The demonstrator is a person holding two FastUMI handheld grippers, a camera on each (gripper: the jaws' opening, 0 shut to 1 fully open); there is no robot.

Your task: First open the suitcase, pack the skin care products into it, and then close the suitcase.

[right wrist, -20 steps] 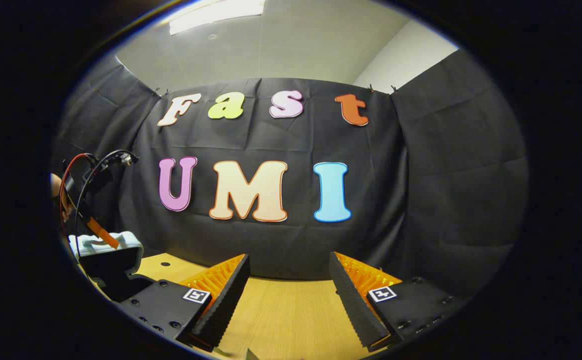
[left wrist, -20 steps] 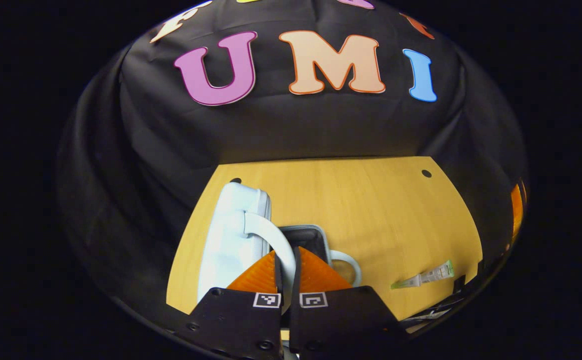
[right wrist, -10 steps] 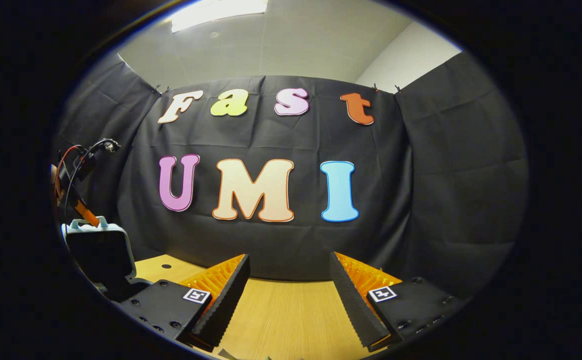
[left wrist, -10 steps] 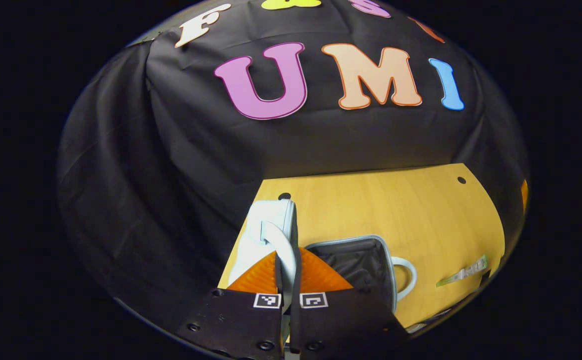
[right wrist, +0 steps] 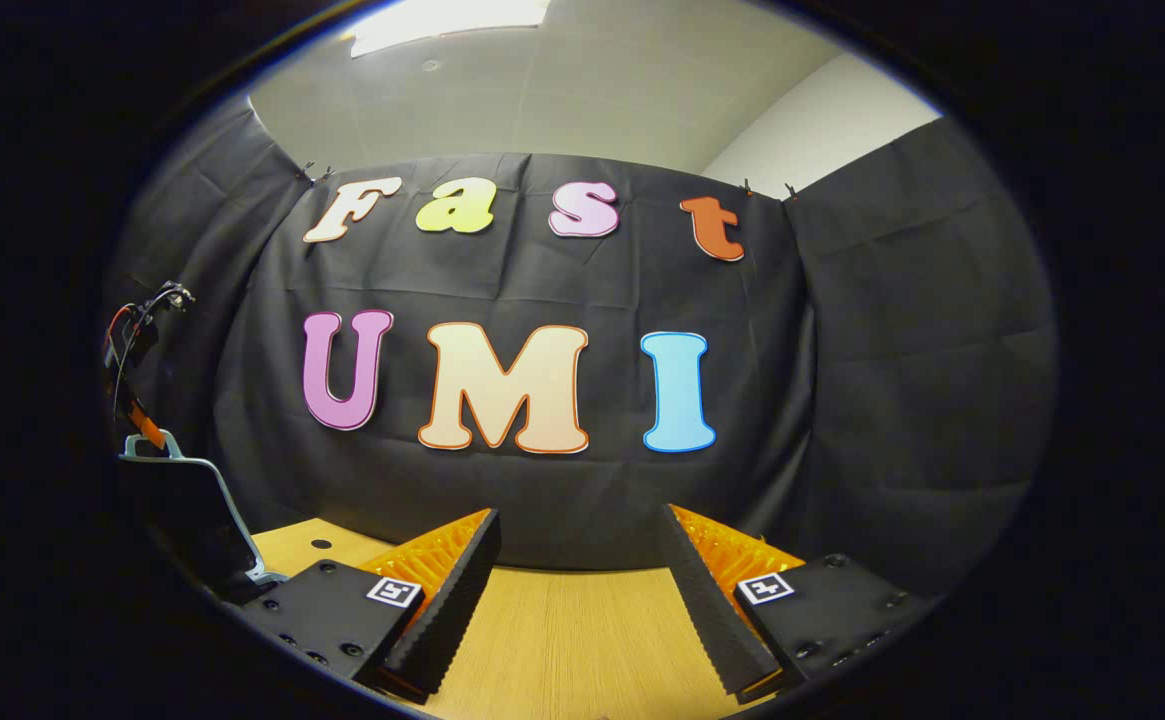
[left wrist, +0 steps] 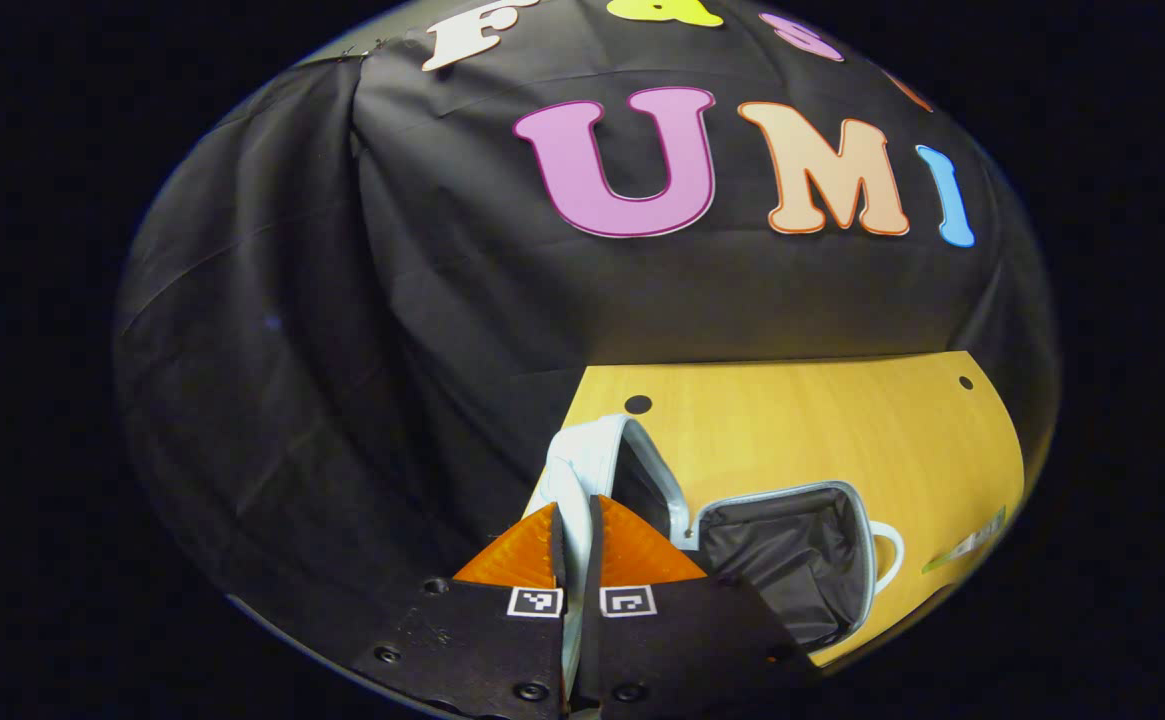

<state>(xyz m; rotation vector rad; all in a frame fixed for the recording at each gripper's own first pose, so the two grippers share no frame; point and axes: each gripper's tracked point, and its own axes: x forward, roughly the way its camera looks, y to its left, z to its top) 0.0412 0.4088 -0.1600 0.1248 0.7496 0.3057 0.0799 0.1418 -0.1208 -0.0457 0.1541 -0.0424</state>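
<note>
The left tool (left wrist: 572,520) pinches the lid handle (left wrist: 570,480) and has swung the suitcase (left wrist: 792,560) lid further up; opening is nearly finished. The right tool (right wrist: 577,590) stays spread above the table (right wrist: 562,640)

1 suitcase (left wrist: 782,550), with 2 handles (left wrist: 890,555). 1 skincare tube (left wrist: 967,543). 1 table (left wrist: 822,430) with 2 holes (left wrist: 638,404). 2 grippers: left (left wrist: 574,520), right (right wrist: 578,580).

On the table (left wrist: 842,420), we see the suitcase (left wrist: 792,560) open, its lid (left wrist: 597,470) raised at left, a tube (left wrist: 967,545) lying right.
</note>
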